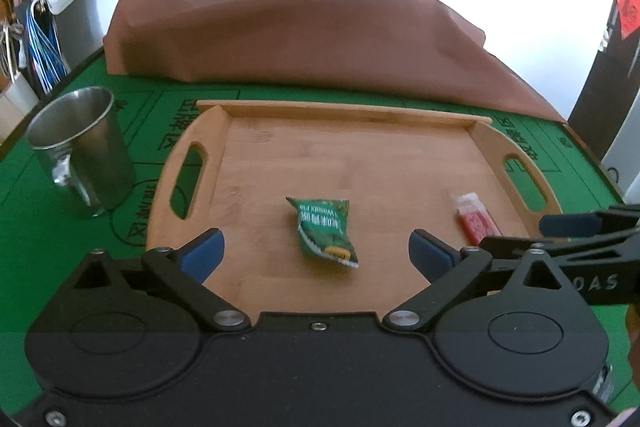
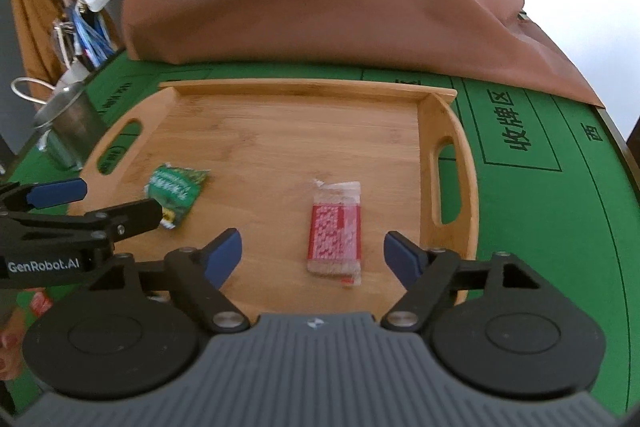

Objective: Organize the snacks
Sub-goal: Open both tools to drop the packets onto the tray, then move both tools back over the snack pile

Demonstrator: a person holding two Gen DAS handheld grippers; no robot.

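Left wrist view: the left gripper (image 1: 316,247) stands wide, empty, above the wooden tray's (image 1: 352,111) near edge. The green snack packet (image 1: 325,231) lies on the tray between the pads, untouched.

Right wrist view: the right gripper (image 2: 313,254) stands wide, empty. The red snack packet (image 2: 335,231) lies near the tray's right handle.

The tray (image 1: 352,155) was light wood, smooth, with a fine grain. The green snack packet (image 1: 325,231) was shiny, crinkly plastic. The red snack packet (image 2: 335,231) was clear, glossy plastic at its ends. The cup (image 1: 86,147) was shiny bare metal. The table top (image 2: 540,227) was soft, matt green cloth. The brown cover (image 1: 304,35) was smooth, dull cloth. The gripper pads (image 1: 204,253) were matt blue on hard black plastic arms.
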